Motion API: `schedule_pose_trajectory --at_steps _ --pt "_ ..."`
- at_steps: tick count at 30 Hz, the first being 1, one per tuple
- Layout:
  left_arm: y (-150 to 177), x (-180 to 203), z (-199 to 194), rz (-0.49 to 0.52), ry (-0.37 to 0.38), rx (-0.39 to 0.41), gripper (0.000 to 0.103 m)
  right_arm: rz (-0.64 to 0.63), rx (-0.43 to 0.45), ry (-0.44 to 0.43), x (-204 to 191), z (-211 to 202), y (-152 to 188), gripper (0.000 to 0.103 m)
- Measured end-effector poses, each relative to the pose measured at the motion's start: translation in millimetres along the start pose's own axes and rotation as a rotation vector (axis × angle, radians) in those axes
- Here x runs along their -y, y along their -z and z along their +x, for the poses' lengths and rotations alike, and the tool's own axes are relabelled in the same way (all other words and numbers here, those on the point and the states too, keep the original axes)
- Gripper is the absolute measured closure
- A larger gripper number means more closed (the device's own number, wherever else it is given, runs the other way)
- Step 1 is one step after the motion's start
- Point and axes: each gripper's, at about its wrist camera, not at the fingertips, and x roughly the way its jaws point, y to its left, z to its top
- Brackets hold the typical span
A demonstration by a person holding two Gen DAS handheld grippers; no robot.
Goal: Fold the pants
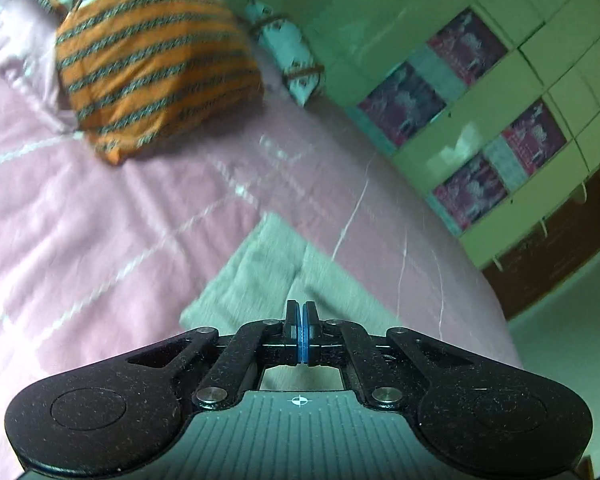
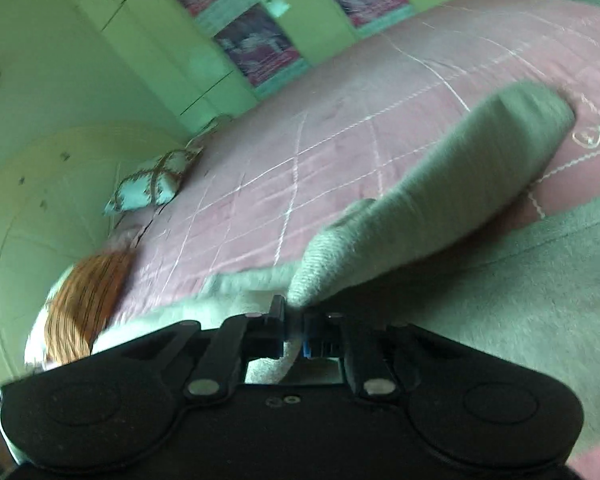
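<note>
Plainly, the right gripper (image 2: 294, 312) is clamped on a ribbed cuff of the grey pants (image 2: 480, 272), lifting that leg over the rest lying on the pink bed (image 2: 340, 152). The thin pinch could slip and spoil the fold. The left gripper (image 1: 301, 314) has its jaws together, seemingly on nothing. Blur hides the far hem and waistband.

Pants (image 2: 440, 200) motion-blurred, right gripper (image 2: 296, 320) fingertips buried in fabric
</note>
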Motion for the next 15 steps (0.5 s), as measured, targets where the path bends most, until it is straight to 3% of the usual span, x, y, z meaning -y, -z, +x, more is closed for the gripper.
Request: schedule_pose_trajectory --at_steps 3,6,10,15 --pt "17 -11 7 -0.038 -0.019 -0.042 0.101 0.057 -0.041 0.024 15 9 12 0.101" --pt "26 -13 14 -0.049 -0.025 -0.038 0.101 0.123 -0.048 0.015 23 13 14 0.093" --pt "21 -9 24 -0.072 -0.006 -0.016 0.1 0.136 -0.053 0.039 21 24 10 0.088" --pt "15 -12 44 -0.102 -0.016 -0.069 0.097 0.166 -0.061 0.052 29 26 14 0.082"
